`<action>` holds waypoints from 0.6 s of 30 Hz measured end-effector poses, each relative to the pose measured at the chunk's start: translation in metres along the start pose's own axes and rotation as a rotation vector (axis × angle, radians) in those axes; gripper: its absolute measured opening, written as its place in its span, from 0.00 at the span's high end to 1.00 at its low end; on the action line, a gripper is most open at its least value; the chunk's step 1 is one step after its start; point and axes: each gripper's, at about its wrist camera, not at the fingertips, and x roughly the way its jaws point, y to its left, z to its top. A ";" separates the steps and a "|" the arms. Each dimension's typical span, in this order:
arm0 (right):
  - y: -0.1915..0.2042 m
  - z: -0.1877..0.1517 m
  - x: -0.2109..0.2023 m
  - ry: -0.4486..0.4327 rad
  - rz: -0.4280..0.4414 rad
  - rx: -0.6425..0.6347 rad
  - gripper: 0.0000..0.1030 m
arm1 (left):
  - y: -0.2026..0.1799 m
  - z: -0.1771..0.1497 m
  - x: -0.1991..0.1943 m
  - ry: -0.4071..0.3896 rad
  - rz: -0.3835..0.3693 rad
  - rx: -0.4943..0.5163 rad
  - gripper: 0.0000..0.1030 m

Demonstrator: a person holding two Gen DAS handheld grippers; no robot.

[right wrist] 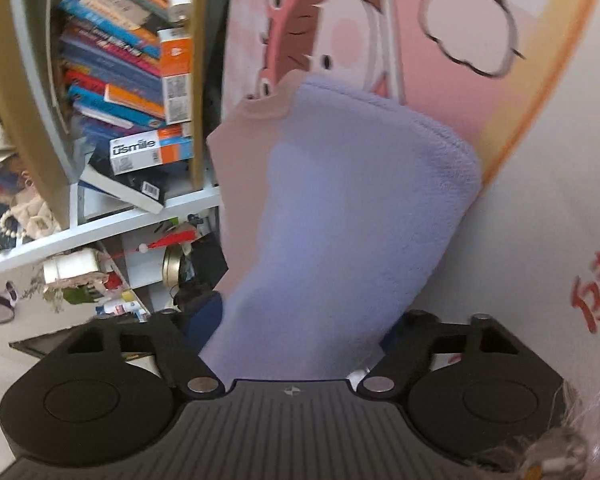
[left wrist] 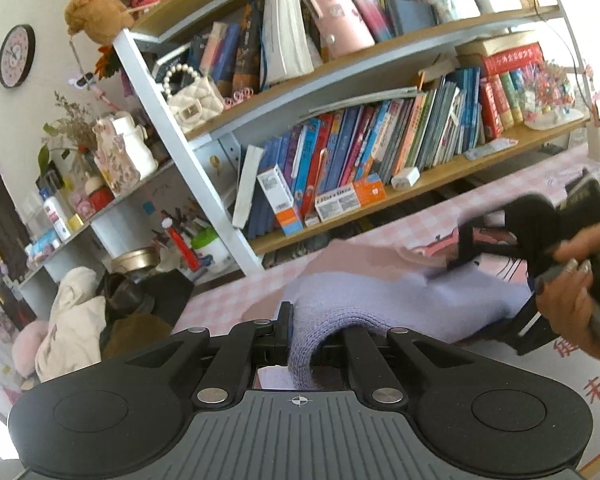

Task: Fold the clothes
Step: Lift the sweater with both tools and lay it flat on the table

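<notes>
Both grippers, left (left wrist: pixel 316 336) and right (right wrist: pixel 300 344), were pinched on a soft, fuzzy lilac cloth (left wrist: pixel 404 300) over a pink lining

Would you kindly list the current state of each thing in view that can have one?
Lavender garment: bunched, partly lifted off the table, held at two places.
Left gripper: shut on the lavender garment's edge.
Right gripper: shut on the lavender garment.
Pink garment: lying flat beneath the lavender one.
Table cover: spread flat.
</notes>
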 end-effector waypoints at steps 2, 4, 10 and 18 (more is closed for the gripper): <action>0.001 0.001 -0.010 -0.024 0.023 -0.004 0.87 | 0.002 0.005 -0.002 -0.019 -0.001 0.000 0.96; 0.012 0.003 -0.028 -0.072 0.098 -0.060 0.88 | 0.004 0.012 -0.004 -0.046 -0.016 -0.011 0.96; 0.087 0.020 -0.112 -0.262 0.365 -0.301 0.88 | 0.014 0.058 -0.045 -0.263 -0.359 -0.131 0.97; 0.190 0.003 -0.120 -0.286 0.333 -0.676 0.88 | 0.051 0.088 -0.064 -0.539 -0.881 -0.420 0.97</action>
